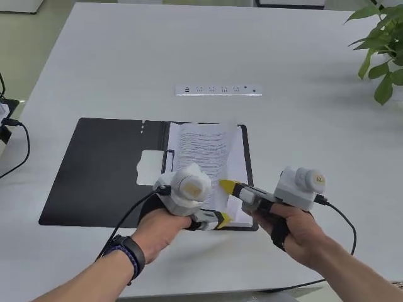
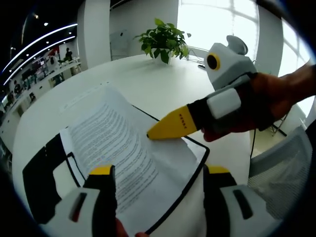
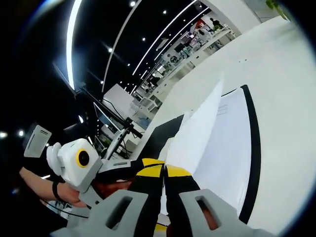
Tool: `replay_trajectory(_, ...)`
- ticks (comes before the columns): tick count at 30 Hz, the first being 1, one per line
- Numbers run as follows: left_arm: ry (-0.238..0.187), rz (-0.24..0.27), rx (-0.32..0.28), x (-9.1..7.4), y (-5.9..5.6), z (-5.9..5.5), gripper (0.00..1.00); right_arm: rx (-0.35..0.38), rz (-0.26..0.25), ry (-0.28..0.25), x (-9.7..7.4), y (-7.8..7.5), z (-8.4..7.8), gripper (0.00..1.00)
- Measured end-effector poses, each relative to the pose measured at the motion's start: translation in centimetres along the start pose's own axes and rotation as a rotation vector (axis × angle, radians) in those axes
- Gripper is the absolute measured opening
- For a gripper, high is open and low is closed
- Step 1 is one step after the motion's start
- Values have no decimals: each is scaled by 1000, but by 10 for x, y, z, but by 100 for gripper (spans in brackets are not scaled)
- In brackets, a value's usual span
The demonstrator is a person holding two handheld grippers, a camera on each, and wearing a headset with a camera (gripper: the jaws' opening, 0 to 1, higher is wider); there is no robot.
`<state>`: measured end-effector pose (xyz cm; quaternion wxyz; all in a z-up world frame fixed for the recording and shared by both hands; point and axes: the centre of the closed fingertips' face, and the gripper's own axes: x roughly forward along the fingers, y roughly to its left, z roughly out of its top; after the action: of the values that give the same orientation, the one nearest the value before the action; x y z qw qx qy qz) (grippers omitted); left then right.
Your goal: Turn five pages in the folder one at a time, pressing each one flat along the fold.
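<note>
**Folder [image 1: 94,170]:** It lies open on the white bench [image 1: 189,50], at lower centre of the head view. The black left cover lies flat toward the left of the frame. The printed stack sits on the right half.

**Page [image 1: 211,148]:** 1 sheet is lifted off the stack. Its lower right part is raised toward your right tongs, and its far end is down near the top of the folder.

**Right tongs [image 1: 228,185]:** You hold them in your right hand [image 1: 299,229] at the lower right of the head view, with the tips pointing left. In the right gripper view the 2 yellow tips are pressed together at lower centre, and the sheet rises from between them toward the upper right. They are closed on the edge of the page. In the left gripper view the same tips meet the sheet's right edge near the middle of the frame.

**Left tongs [image 1: 220,219]:** You hold them in your left hand [image 1: 160,223] at lower centre of the head view, at the folder's bottom edge. In the left gripper view the 2 yellow tips stand wide apart at the bottom of the frame. The paper and the folder's black border show between them. They are open and grip nothing. Whether a tip touches the paper cannot be told.

**Surroundings:** A white power strip [image 1: 218,90] lies at upper centre of the head view, well apart from the folder. A green plant [image 1: 384,44] stands at the upper right corner.
</note>
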<state>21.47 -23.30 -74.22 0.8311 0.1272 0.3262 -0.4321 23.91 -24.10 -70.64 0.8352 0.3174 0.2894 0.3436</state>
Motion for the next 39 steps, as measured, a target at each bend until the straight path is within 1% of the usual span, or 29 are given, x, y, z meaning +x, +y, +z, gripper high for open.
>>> replay_trajectory(5,-5,22,-14,-14,10,-8,72,-3,17,0,11,12,0,0)
replay_trajectory(7,-12,38,-28,-24,17,-13,72,-2,28,-4,18,19,0,0)
replay_trajectory(11,-20,64,-47,-39,29,-18,73,-10,52,-5,29,33,2,0)
replay_trajectory(12,-23,73,-52,-44,33,-20,73,-13,60,-3,33,38,2,0)
replay_trajectory(14,-33,87,-70,-52,40,-22,73,-18,70,1,39,42,2,0)
replay_trajectory(19,-48,118,-84,-72,53,-27,73,-10,91,10,55,53,1,0)
replay_trajectory(21,-48,127,-94,-78,58,-31,73,-8,105,15,62,60,0,0)
replay_trajectory(22,-50,132,-114,-82,61,-34,73,-13,113,21,66,64,-1,0)
replay_trajectory(25,-47,153,-130,-90,70,-42,73,-17,130,43,75,71,-6,0)
replay_trajectory(27,-52,168,-141,-97,74,-44,73,-29,141,66,81,76,-12,0)
replay_trajectory(33,-66,206,-147,-118,83,-48,73,-18,152,82,96,84,-19,0)
replay_trajectory(39,-65,236,-162,-134,89,-60,73,-18,163,109,112,90,-24,0)
